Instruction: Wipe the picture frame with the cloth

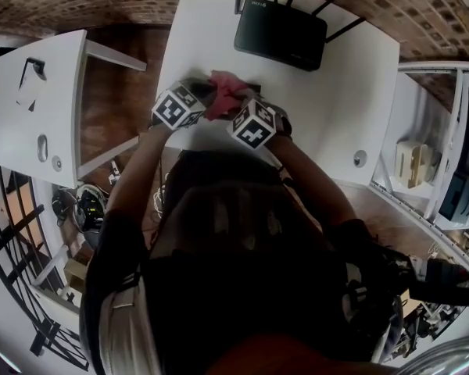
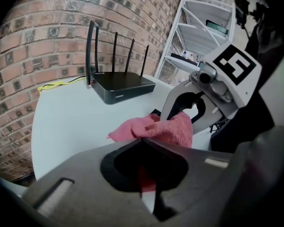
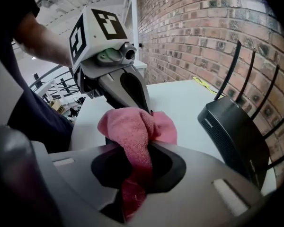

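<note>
A pink cloth (image 1: 225,94) is bunched up over the white table (image 1: 328,123) between my two grippers. My right gripper (image 3: 137,145) is shut on a thick fold of the cloth (image 3: 132,131), which runs down through its jaws. My left gripper (image 2: 142,140) is shut, and a thin strip of the cloth (image 2: 154,129) shows between its jaws. A small dark corner, probably the picture frame (image 2: 155,112), peeks out beyond the cloth; the rest of it is hidden. In the head view the left gripper (image 1: 207,96) and the right gripper (image 1: 238,100) stand close together.
A black router (image 1: 280,36) with several antennas stands at the back of the table. A brick wall (image 2: 47,37) rises behind it. A white shelf unit (image 1: 430,155) stands to the right and a lower white side table (image 1: 39,108) to the left.
</note>
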`<state>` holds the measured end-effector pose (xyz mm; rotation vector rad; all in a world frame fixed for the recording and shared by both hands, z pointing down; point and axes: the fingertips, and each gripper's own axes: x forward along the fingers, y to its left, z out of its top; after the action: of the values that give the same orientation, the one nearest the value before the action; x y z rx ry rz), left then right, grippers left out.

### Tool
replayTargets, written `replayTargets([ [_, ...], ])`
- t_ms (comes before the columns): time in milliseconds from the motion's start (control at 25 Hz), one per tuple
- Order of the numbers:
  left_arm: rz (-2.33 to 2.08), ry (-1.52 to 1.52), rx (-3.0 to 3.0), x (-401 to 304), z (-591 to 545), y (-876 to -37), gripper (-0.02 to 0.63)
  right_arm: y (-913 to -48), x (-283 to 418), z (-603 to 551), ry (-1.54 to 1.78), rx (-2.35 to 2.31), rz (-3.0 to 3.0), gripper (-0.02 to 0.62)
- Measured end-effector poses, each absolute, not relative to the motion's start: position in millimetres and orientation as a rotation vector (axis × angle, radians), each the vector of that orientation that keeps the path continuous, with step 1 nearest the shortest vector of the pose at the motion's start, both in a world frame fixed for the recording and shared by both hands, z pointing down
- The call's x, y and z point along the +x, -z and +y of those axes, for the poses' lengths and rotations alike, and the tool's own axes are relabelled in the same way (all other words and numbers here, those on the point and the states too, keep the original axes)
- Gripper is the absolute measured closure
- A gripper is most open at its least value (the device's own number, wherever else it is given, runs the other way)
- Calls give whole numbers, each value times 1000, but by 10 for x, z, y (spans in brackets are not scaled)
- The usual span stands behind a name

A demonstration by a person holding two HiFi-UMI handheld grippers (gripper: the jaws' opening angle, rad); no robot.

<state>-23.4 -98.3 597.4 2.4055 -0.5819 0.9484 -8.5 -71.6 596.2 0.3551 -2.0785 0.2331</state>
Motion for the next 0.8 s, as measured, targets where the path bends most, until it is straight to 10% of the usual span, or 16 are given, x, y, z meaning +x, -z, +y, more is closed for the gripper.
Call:
replayTargets([
  [800, -570, -1035, 2460, -207, -936, -6026, 604, -5858, 922, -901, -369, 607, -2001, 541],
])
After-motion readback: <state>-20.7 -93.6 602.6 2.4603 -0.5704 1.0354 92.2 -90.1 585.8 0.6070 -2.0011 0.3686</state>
